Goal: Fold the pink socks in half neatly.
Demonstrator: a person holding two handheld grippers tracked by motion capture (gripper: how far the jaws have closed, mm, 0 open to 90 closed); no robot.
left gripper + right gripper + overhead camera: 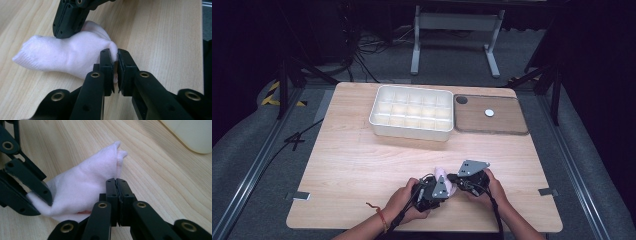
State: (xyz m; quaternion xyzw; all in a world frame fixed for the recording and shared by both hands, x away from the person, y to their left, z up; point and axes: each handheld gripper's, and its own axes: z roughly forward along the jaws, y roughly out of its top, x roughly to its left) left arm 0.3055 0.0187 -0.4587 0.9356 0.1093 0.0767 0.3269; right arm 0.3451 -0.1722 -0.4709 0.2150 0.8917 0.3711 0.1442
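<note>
A pale pink sock (442, 173) lies bunched on the wooden table (362, 155) near its front edge, between two hands. In the left gripper view, my left gripper (114, 53) is shut on a fold at the sock's (67, 56) right end. The right gripper's fingers (68, 18) press onto the sock's far side. In the right gripper view, my right gripper (116, 181) is shut on the sock's (85, 185) thin edge, with the left gripper's fingers (27, 192) clamped on its left end. From above, the left gripper (443, 189) and right gripper (455, 178) meet at the sock.
A white tray (377, 117) divided into several compartments stands at the table's far middle; its corner (190, 135) shows in the right gripper view. Beside it on the right lies a brown mat (507, 122) with a white disc (489, 113) and a dark round spot (461, 100).
</note>
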